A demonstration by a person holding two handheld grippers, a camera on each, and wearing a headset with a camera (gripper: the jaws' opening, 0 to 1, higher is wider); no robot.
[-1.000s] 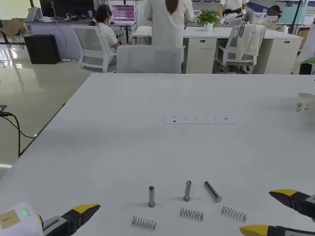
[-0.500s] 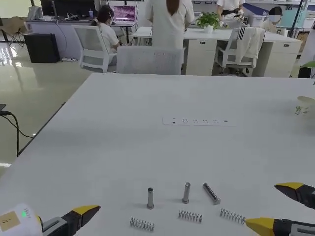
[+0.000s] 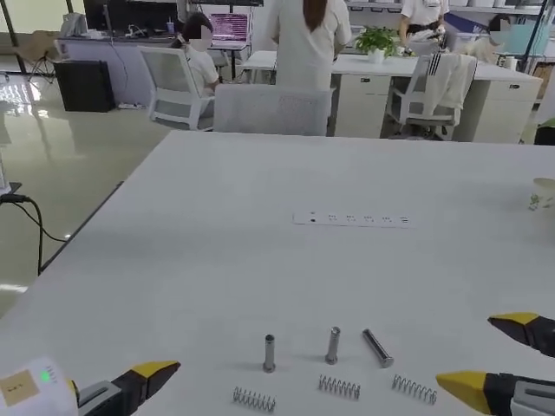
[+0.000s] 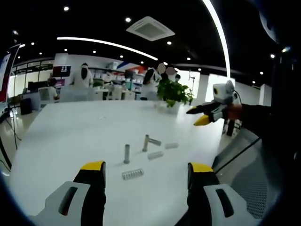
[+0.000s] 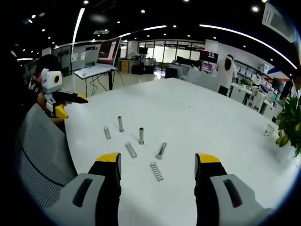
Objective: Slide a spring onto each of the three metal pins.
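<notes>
Left gripper [image 4: 147, 167]: jaws spread wide, nothing between them, low over the table [image 3: 217, 260], near-left of the middle pin [image 3: 333, 345]. Right gripper [image 3: 486, 351]: jaws also apart and empty, near-right of the middle pin. Both have black jaws with yellow tips and pale grey bodies. Bare tabletop lies between each gripper and the parts.

Three springs lie flat in a row on the near side of the middle pin: left spring [image 3: 253, 399], middle spring [image 3: 338, 387], right spring [image 3: 414, 389]. They are short steel coils, loose on the table, each close to a pin but not touching it.

Pins are short grey metal cylinders. The middle pin stands upright. The left pin [image 3: 269, 354] stands upright to its left, well apart. The right pin [image 3: 377, 347] lies on its side just to the right of the middle pin.

The table is smooth, matte white. Straight beyond the middle pin is a flat white power strip [image 3: 351, 219] on the tabletop. Far right of it, at the picture's edge, is a paper cup [image 3: 543, 193]; I can't tell what's in it. A grey chair [image 3: 273, 110] sits at the table's far edge, with desks and people beyond it.
</notes>
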